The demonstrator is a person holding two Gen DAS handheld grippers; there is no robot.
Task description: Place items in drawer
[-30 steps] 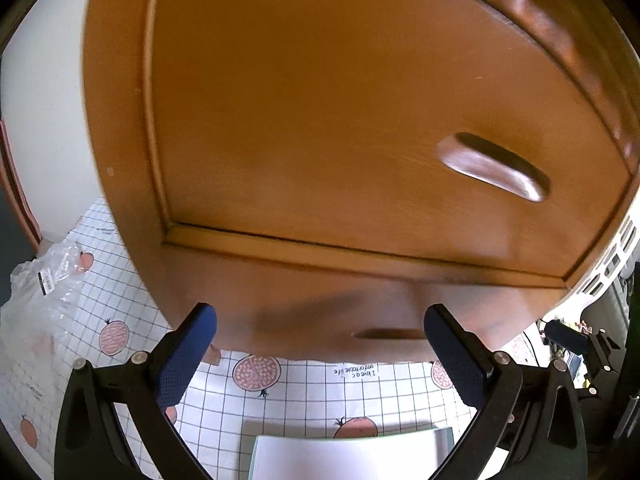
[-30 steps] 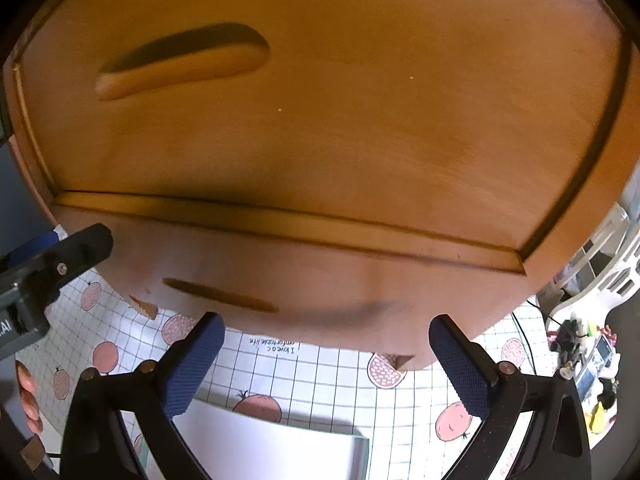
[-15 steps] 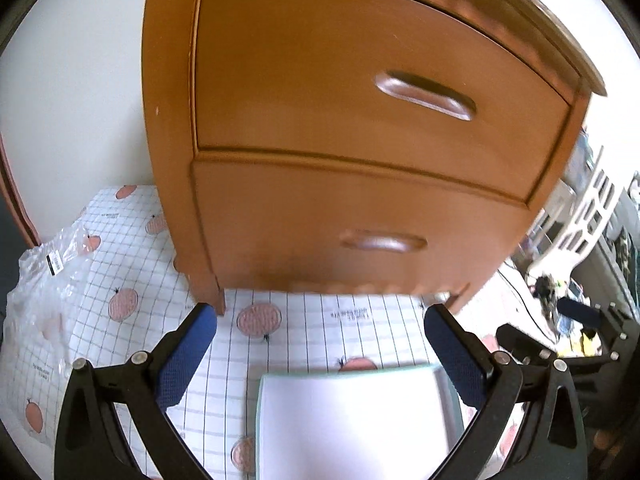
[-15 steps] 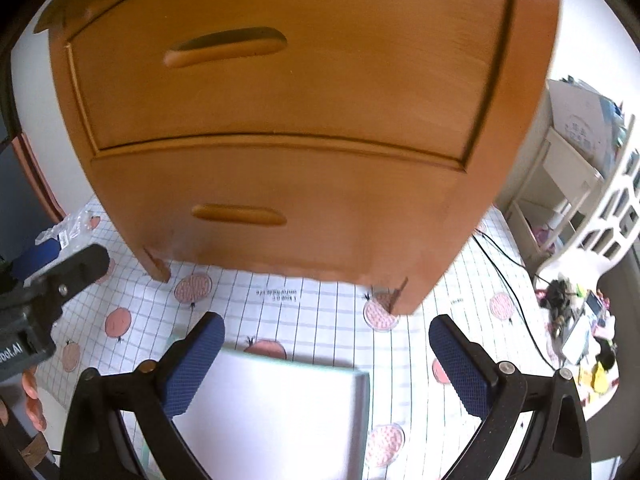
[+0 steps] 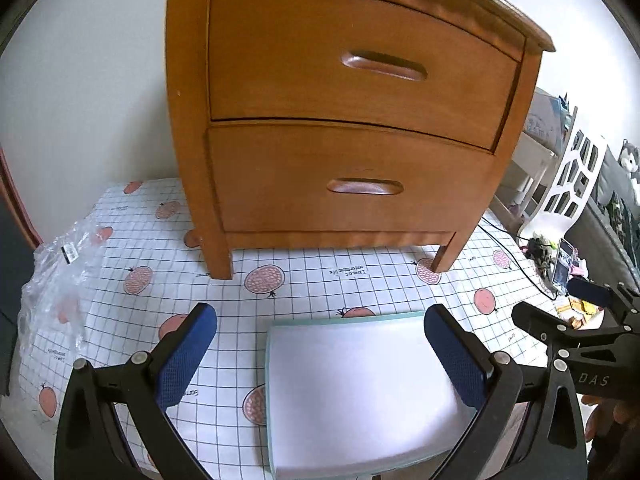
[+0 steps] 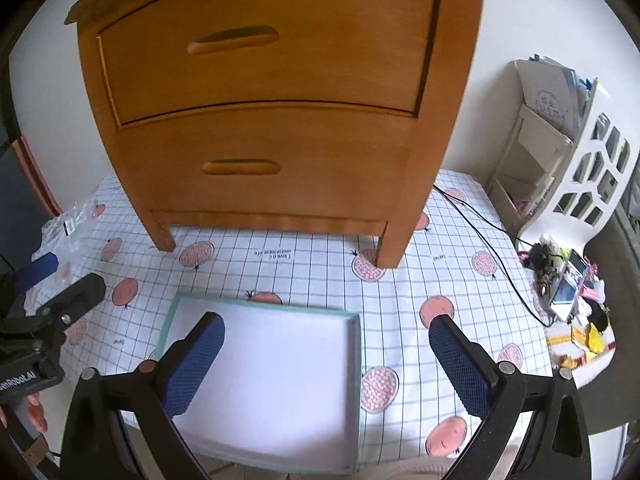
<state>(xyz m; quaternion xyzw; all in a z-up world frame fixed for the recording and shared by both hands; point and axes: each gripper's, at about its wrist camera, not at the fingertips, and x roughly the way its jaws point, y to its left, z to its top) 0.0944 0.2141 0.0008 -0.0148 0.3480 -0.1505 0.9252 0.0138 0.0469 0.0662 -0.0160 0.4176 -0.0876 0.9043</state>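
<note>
A small wooden cabinet (image 5: 344,120) (image 6: 272,112) with two drawers stands on a checked cloth; both drawers are closed. The upper drawer (image 5: 360,68) (image 6: 264,48) and the lower drawer (image 5: 352,184) (image 6: 260,160) each have a carved grip. A white tray with a pale green rim (image 5: 360,392) (image 6: 268,380) lies in front of the cabinet and looks empty. My left gripper (image 5: 320,352) hovers open over the tray's left part. My right gripper (image 6: 328,364) hovers open over its right part. Nothing sits between either pair of fingers.
A crumpled clear plastic bag (image 5: 56,280) (image 6: 68,224) lies at the left of the cloth. A black cable (image 6: 488,256) runs right of the cabinet. A white lattice chair (image 6: 592,176), a shelf and small clutter (image 6: 572,292) stand at the right.
Both grippers have pulled back from the cabinet front, where they were close up. The whole cabinet and the tray now show. Both stay open.
</note>
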